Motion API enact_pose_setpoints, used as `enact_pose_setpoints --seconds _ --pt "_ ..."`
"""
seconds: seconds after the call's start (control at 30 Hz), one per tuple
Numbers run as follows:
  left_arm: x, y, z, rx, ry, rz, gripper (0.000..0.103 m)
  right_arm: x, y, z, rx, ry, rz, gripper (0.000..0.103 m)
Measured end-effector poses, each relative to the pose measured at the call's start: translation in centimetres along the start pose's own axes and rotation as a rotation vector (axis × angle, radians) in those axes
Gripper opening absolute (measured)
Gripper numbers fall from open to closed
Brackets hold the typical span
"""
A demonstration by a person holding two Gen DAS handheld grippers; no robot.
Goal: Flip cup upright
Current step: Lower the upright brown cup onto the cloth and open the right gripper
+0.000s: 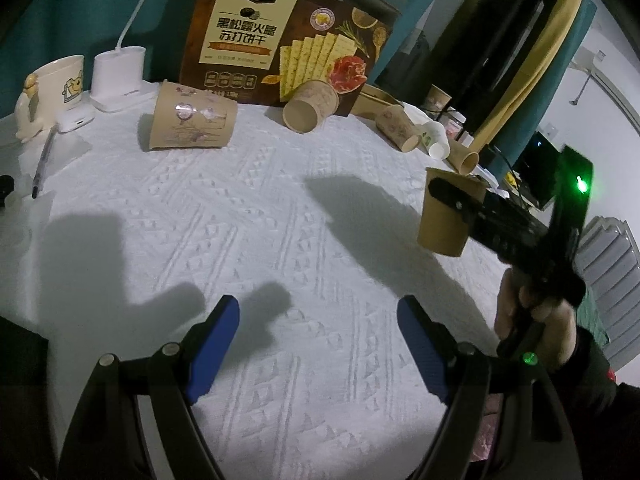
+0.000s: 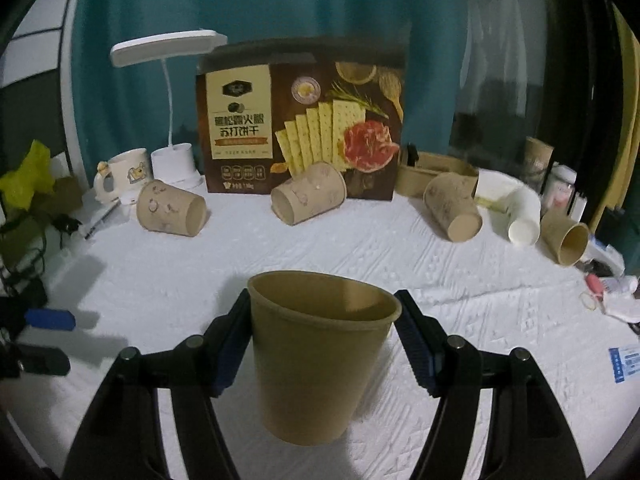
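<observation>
Writing shows only on the brown cracker box [image 2: 300,120] at the back — 苏打饼干 in large characters. Right gripper [image 2: 324,344] clamps the plain brown paper cup [image 2: 316,360] mouth-up, lifted above the white cloth [image 2: 460,280]; left gripper [image 1: 320,344] hovers spread wide, holding nothing.

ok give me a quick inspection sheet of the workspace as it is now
surface: white textured cloth.
job's things: plain brown cup, mouth up, held above the cloth.
clutter: printed paper cups lying on their sides; white cup; cracker box; mug; desk lamp; pen.
grippers: right gripper closed on the cup; left gripper open, empty.
cables: dark cables at the left edge.
surroundings: teal curtain.
</observation>
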State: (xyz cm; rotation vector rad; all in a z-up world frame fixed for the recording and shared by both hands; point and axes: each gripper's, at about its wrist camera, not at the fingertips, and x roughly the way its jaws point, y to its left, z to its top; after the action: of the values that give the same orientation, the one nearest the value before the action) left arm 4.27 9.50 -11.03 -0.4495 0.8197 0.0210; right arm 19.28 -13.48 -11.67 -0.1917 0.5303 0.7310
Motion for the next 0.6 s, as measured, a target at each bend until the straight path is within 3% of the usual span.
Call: enact_pose_setpoints --seconds 0.27,0.6 --pt "-0.1 0.2 -0.8 0.004 0.004 0.015 0.081 -1.4 0.8 -1.4 -0.024 -0.056 0.0 0.066" --pt "0.1 -0.5 -2.0 0.028 0.027 0.02 0.081 -1.8 1.1 -3.7 -0.016 -0.006 0.014 0.066"
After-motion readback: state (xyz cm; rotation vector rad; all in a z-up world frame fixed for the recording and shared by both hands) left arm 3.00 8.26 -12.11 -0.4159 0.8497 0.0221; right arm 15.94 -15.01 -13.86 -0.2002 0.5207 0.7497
